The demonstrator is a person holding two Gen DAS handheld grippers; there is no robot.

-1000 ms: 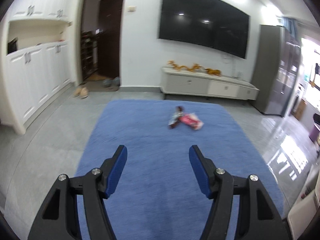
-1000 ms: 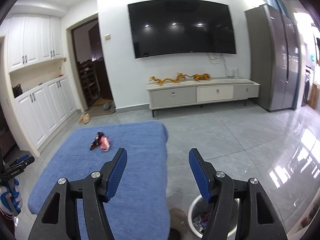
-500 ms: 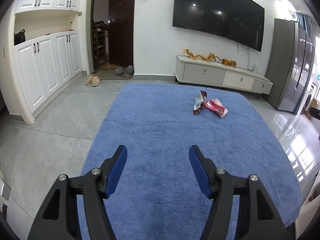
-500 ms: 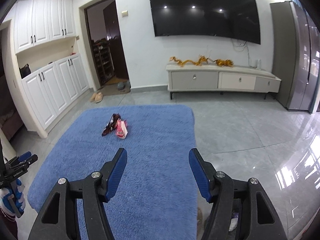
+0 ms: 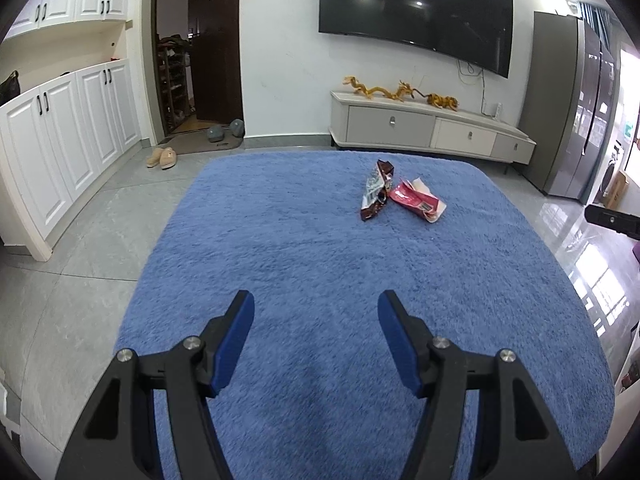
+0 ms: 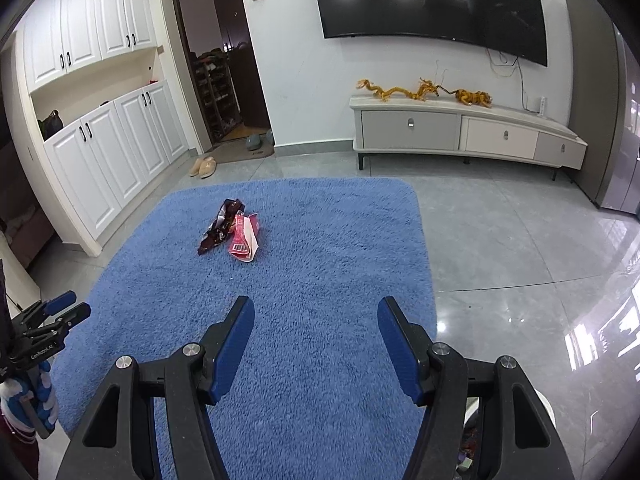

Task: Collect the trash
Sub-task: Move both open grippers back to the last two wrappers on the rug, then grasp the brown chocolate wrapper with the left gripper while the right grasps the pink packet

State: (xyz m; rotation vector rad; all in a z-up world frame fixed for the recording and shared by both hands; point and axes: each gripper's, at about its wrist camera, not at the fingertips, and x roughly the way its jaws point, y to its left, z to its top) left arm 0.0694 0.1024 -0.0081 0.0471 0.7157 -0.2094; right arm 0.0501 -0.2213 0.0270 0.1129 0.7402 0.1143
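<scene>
two grippers, left gripper (image 5: 316,304) and right gripper (image 6: 316,308), jaws apart and empty over the blue rug (image 5: 304,256), both lower and nearer the litter than a second ago, so the approach is under way. dark wrapper (image 5: 375,195) and pink wrapper (image 5: 416,200) lie touching, well ahead, untouched. pink wrapper's barcode visible, print unreadable; "genrobot.ai" seemingly printed on the left gripper's body.

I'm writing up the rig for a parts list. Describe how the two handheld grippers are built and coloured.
Both look alike. The left gripper has two black angular plastic fingers with triangular cut-outs, silver round bolts at the pivots, and flat blue pads on the inner faces. The right gripper shows the same build. In the right wrist view, the left gripper's side carries small white lettering, and a blue-and-white patterned covering shows below it.
</scene>
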